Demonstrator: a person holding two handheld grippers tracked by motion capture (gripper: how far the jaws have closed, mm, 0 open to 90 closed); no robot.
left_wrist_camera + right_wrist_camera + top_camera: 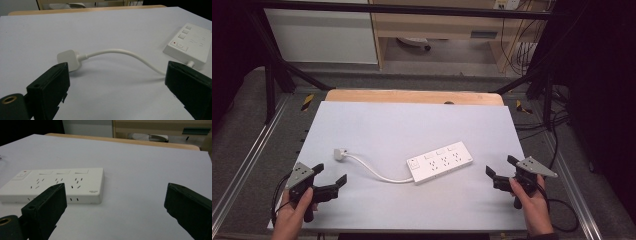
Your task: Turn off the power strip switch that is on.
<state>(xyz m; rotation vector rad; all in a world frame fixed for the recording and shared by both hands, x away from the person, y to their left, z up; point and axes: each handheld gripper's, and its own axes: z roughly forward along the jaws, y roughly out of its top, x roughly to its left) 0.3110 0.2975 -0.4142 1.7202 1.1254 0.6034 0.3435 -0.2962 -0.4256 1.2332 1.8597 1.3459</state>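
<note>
High view: we hold the left tool (331, 179) at the near left of the desk (377, 120), jaws apart and empty, and the right tool (500, 171) at the near right, jaws likewise apart and empty. Neither touches anything.

Left gripper view: between our spread jaws lies the white plug (68, 59), flat on the desk, with its cable (120, 53) arching away to the power strip (191, 42). Right gripper view: the power strip (56, 185) lies flat just ahead of the left jaw, sockets up.

In the high view the power strip (440, 161) sits near the desk's middle, angled, the plug (340, 153) well apart to its left and nearer the left tool.

Risks, as we judge them: the plug is small and low, so a closing jaw could skid it away or catch the cable instead. Pulling the plug could drag the strip, since the cable is short. The strip is wide; the right tool may slip off its smooth edges.

Unclear: the plug's pins are not visible, the socket markings are blurred, and the switch state cannot be read.
</note>
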